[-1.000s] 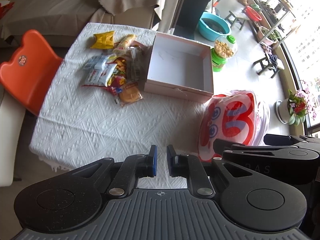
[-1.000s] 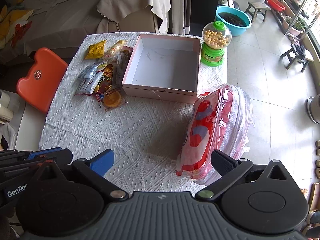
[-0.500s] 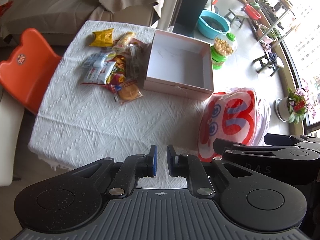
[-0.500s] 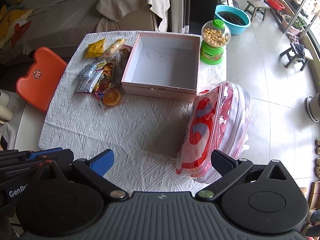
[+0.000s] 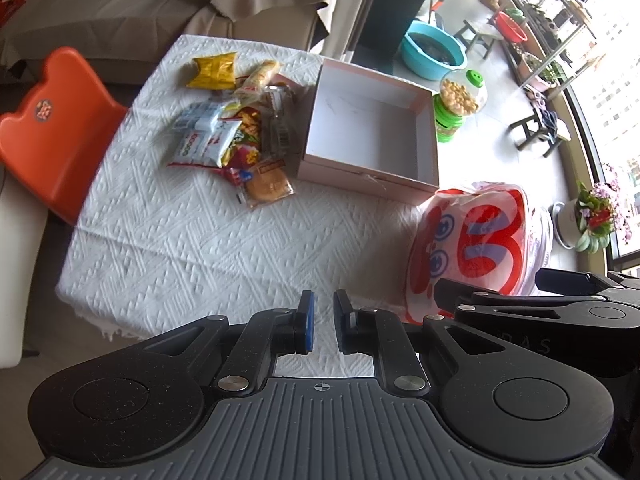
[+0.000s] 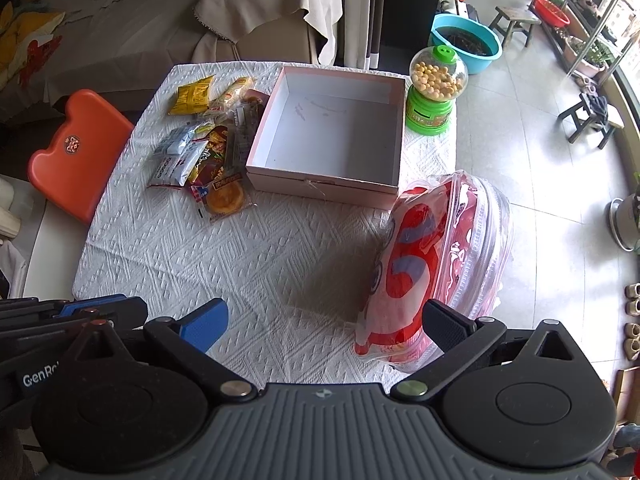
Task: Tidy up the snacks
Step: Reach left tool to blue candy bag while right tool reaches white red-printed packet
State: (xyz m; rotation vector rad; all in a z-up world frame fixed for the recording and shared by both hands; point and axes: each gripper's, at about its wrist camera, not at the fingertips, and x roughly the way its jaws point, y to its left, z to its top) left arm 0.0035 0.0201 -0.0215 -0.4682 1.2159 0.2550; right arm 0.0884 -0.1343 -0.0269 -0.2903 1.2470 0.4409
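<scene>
A pile of snack packets (image 5: 240, 132) lies on the white tablecloth, left of an empty pink box (image 5: 372, 128). The pile (image 6: 204, 148) and the box (image 6: 332, 136) also show in the right wrist view. A yellow packet (image 5: 212, 72) lies at the far end of the pile, a round cake in clear wrap (image 5: 268, 186) at the near end. My left gripper (image 5: 322, 326) hangs above the table's near edge, jaws almost together and empty. My right gripper (image 6: 324, 322) is wide open and empty, above the near edge.
A red and clear zip bag (image 6: 440, 264) stands at the table's right edge, near my right finger. A green candy dispenser (image 6: 434, 92) stands right of the box. An orange chair (image 5: 48, 128) is at the left. A sofa is behind the table.
Both grippers have shifted slightly over the table; the view has slid a little. Nothing on the table has moved. Jaws are unchanged.
</scene>
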